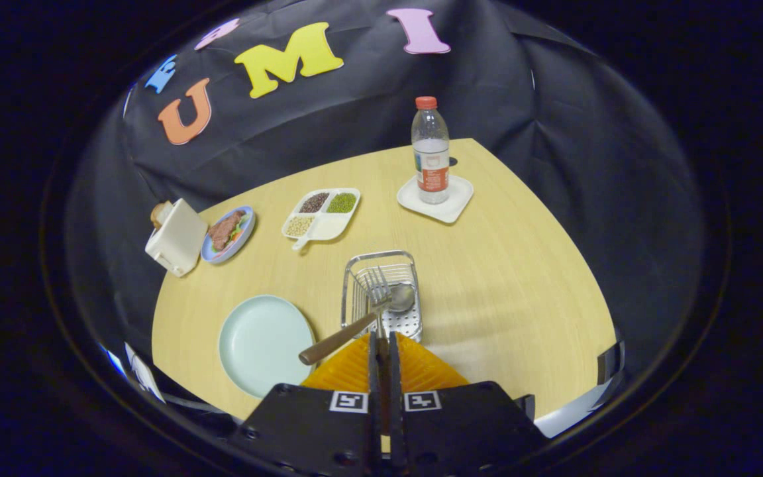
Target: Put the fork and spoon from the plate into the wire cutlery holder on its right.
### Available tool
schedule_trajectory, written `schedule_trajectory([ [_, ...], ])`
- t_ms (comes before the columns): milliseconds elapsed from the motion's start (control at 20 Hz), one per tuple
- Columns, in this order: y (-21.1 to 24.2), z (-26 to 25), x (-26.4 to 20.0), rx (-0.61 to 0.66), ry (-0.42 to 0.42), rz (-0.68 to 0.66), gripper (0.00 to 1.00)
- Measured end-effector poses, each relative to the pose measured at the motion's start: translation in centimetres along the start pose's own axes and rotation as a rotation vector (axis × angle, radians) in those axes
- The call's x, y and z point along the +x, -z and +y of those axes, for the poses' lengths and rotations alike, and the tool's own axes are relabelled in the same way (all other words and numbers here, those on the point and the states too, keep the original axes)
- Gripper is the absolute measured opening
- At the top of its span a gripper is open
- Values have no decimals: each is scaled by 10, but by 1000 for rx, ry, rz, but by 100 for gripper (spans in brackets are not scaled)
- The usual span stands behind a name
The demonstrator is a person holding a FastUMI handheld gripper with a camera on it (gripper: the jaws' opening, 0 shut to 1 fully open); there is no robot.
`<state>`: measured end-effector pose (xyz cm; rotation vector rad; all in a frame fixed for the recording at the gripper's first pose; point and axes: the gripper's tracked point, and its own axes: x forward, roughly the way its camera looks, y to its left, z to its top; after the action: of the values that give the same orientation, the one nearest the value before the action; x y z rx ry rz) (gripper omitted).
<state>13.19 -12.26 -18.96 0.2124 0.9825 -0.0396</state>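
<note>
Your gripper [381, 338] points forward and slightly down. Its two fingers [373, 358] are pressed close together, nearly touching.

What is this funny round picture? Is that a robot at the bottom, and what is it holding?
There is no robot. A person holds a gripper, a tool with two jaws. A camera riding on it took this picture, looking forward along the jaws. They are pressed together on the thin handle of a fork, whose prongs reach out over the wire cutlery holder. A spoon lies in the holder, its brown handle sticking out toward the bare pale green plate. Farther back on the wooden table are a dish of beans, a blue plate of food and a water bottle on a white tray.
</note>
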Motion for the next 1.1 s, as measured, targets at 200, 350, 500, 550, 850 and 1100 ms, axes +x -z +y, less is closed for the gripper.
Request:
schedule_trajectory([
  [200,1,-6,-4,14,15,-13,19],
  [350,-3,-6,-11,16,19,-49,30],
  [500,-7,-2,-24,13,23,-93,43],
  [550,-8,-2,-29,9,31,-111,47],
  [850,-13,12,-46,-3,55,-209,59],
  [1100,-20,41,-73,-31,42,-346,83],
])
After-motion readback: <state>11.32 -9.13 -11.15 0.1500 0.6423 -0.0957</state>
